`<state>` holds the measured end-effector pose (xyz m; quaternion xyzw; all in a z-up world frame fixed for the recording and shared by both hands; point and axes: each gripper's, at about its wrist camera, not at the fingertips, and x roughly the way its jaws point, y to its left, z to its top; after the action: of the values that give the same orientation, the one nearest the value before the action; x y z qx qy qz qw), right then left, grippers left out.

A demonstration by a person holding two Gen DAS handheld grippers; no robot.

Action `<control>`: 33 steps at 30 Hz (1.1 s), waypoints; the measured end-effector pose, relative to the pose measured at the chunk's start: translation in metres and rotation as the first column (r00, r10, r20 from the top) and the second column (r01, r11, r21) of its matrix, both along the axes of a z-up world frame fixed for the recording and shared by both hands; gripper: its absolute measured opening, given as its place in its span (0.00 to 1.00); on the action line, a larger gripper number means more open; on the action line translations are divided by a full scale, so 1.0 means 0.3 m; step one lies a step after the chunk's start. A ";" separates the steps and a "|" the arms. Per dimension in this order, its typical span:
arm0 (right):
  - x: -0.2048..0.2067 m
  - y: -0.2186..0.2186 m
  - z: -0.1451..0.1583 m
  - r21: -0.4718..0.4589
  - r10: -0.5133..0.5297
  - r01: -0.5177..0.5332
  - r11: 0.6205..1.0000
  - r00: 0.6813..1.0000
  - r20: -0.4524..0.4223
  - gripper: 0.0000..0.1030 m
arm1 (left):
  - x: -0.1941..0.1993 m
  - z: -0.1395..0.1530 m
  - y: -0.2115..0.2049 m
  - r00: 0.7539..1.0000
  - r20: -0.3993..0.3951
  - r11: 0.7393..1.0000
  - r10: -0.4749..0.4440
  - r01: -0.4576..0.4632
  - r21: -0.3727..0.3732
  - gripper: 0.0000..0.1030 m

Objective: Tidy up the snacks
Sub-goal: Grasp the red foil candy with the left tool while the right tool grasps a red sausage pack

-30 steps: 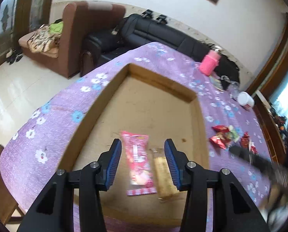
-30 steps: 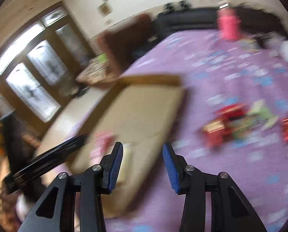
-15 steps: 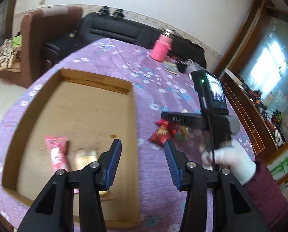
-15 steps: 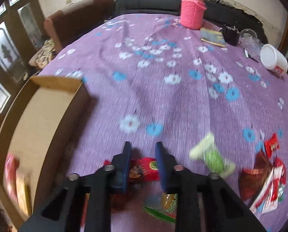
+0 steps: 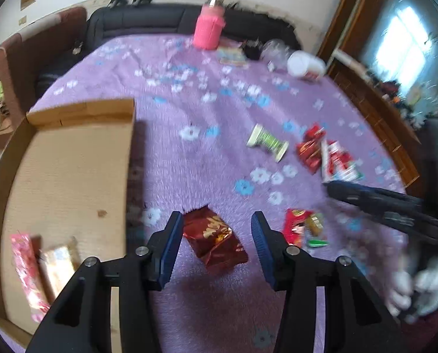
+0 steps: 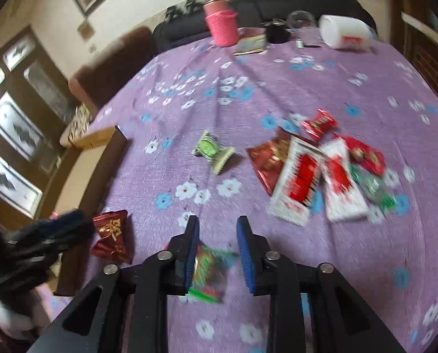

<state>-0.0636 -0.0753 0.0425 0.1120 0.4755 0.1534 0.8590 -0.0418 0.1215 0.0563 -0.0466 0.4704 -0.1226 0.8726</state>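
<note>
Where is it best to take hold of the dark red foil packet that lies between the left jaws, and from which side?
Grip the dark red foil packet across its puffed middle, coming down from above. It lies flat on the purple cloth, so its sides are the only faces the jaws can close on. The left gripper already straddles it with open jaws; the crimped ends would probably slip.

Both wrist views steep, close over purple tablecloth; shared snacks

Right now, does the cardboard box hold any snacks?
Yes: a pink packet and a tan packet lie inside the cardboard box, near its front corner.
</note>
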 end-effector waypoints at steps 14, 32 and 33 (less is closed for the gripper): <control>-0.080 0.141 -0.053 0.111 0.084 -0.085 0.990 0.996 0.010 0.34 | 0.053 -0.107 -0.015 1.000 0.004 0.993 0.030 -0.030 0.116 0.40; -0.082 0.210 -0.064 0.048 0.073 -0.073 0.996 0.997 0.006 0.37 | 0.018 -0.108 -0.017 1.000 0.011 0.994 -0.022 0.020 0.105 0.42; -0.075 0.232 -0.072 0.015 0.067 -0.067 0.998 0.998 0.006 0.37 | 0.013 -0.107 -0.016 1.000 0.015 0.994 -0.024 0.022 0.107 0.42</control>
<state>-0.0862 -0.0058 0.0208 0.1021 0.4757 0.1861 0.8536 -0.0377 0.1166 0.0241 0.0066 0.4696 -0.1077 0.8763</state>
